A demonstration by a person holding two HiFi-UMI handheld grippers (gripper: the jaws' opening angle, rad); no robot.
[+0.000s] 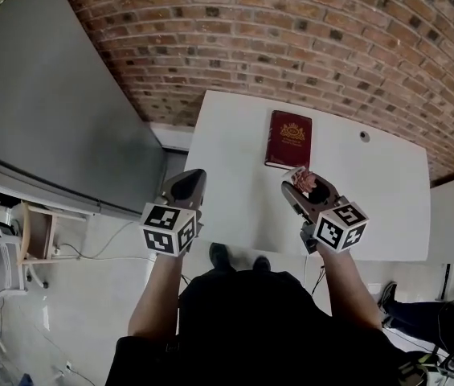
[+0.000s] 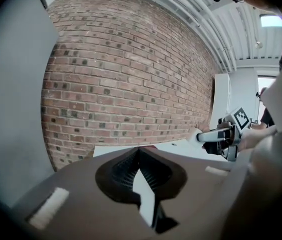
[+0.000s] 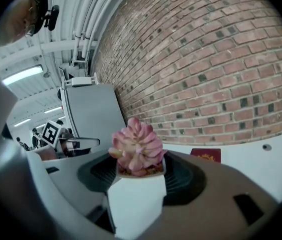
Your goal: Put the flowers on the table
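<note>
- Currently: right gripper jaws clamped on a white pot, pink flowers upright on top. Held in the air over the near half of the table — not set down yet.
- Left gripper jaws closed, tips meeting, nothing between. Off the table's left edge.
- Risk: pot walls look smooth, and the jaws grip the sides only. A jolt or a slackened squeeze could let it slide out.
- Risk: release before the base touches — it drops, tips, soil spills. Height above the table is hard to judge from where I stand.
- Risk: the book lies just beyond. Landing partly on it would leave the pot tilted.
- Risk: set too near the front edge, a nudge on withdrawal could knock it off.
</note>
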